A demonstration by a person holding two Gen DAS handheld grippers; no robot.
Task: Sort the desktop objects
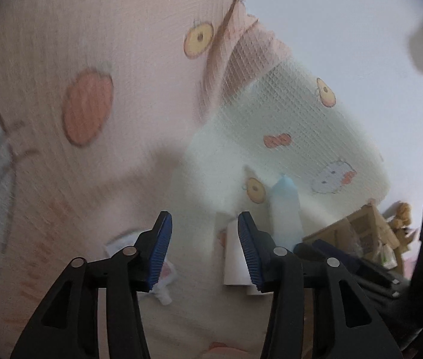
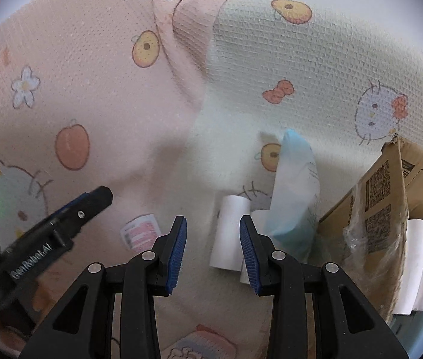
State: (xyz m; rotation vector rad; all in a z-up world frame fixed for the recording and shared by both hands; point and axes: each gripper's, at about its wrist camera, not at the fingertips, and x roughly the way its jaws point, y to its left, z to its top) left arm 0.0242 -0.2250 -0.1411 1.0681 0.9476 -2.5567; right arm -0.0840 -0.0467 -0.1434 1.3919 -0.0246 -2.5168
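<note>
Fingers of the left gripper [image 1: 205, 224] stand spread, with nothing between the pads. A small pink-printed packet [image 2: 141, 230] lies on the cartoon-print cloth [image 2: 91, 74] just left of the right gripper's left fingertip. Fingers of the right gripper [image 2: 212, 227] also stand apart, with a narrower gap than the left pair, and pinch nothing. A white paper roll [image 2: 230, 233] lies on the cloth just ahead of the right gripper's gap, its lower right end hidden behind the right fingertip. A pale blue pouch [image 2: 295, 185] stands beyond and to the right of that fingertip, touching the roll. Further right of the fingers sits an open cardboard box [image 2: 382, 197], with more white rolls [image 2: 421, 263] inside it.
</note>
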